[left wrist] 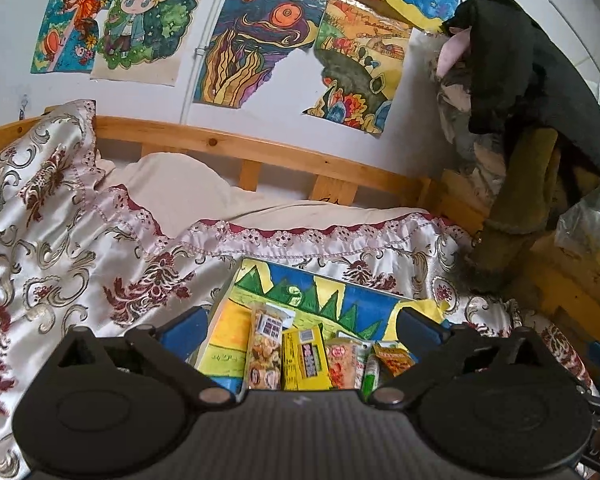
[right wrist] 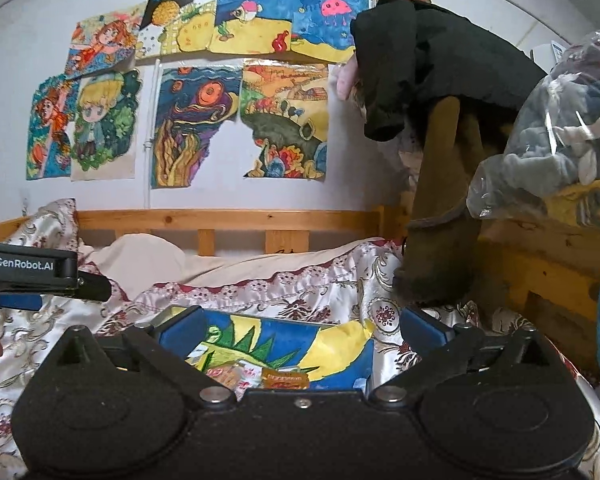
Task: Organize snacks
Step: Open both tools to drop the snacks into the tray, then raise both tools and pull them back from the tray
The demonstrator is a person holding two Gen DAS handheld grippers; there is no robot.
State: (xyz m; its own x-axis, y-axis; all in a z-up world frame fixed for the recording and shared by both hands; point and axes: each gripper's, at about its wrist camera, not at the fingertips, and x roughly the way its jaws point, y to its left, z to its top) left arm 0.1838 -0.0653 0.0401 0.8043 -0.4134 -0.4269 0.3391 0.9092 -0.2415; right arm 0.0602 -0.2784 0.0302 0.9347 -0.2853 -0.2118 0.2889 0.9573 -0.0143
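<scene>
Both the left tongs [left wrist: 300, 330] and right tongs [right wrist: 302, 330] hover spread and empty over snack packets [left wrist: 306, 360] lined up on a painted sheet [left wrist: 340, 300] on the bed [left wrist: 80, 240], apparently before a first pick, which needs lowering onto one packet.

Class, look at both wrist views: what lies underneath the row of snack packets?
The snack packets lie on a painted picture board, which rests on the floral bedspread. The grippers' bodies cover the packets' near ends and the board's near edge.

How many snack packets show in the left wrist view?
5, in a row on the painted sheet: nut packet, yellow packet, pink packet, green stick, orange packet. More may be hidden.
</scene>
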